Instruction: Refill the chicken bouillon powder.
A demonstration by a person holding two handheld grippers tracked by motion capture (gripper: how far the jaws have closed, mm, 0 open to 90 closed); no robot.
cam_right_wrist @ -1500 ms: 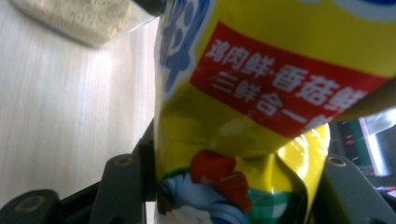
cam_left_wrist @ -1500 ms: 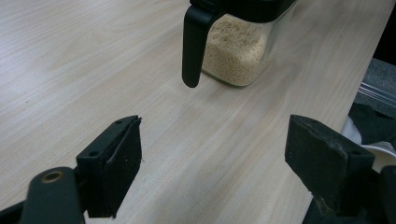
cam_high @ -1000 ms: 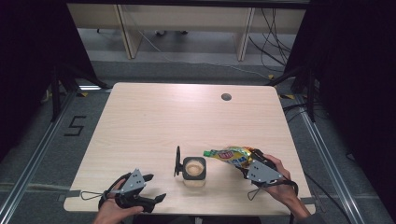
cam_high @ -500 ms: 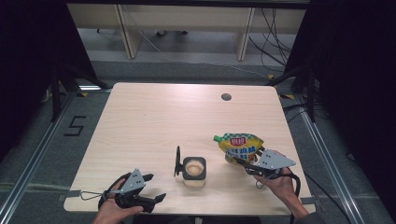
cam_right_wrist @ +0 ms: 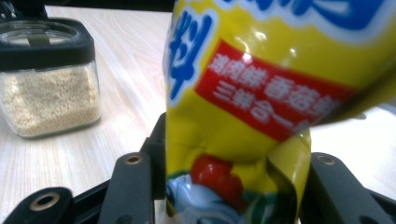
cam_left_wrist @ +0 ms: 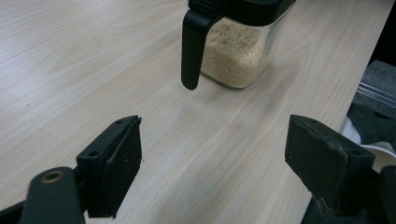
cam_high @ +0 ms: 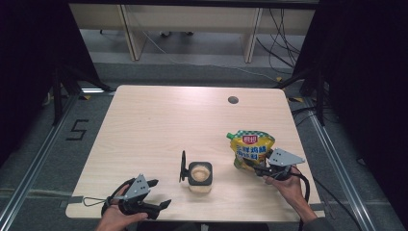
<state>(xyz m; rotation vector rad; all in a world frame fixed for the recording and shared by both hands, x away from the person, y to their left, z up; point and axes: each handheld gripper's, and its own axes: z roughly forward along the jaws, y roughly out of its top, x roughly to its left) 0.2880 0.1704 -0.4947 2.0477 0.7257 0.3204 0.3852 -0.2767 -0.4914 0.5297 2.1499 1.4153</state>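
Pouch: my right gripper [cam_high: 260, 169] clamped the yellow seasoning pouch [cam_high: 251, 147] at its lower end, right of the jar.
Handling: soft, crinkly, probably light; likely slippery; best gripped low.
Jar [cam_high: 199, 174]: clear, black-rimmed, lid up, holding pale granules.
Left gripper [cam_high: 156, 195]: jaws apart, empty.

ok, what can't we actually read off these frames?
- Pouch top: cut off by the upper edge, right gripper view.
- Right claw pads: hidden behind the pouch there.
- Jar rim: cropped by the top edge, left gripper view.
- Pouch print: too small, high view.
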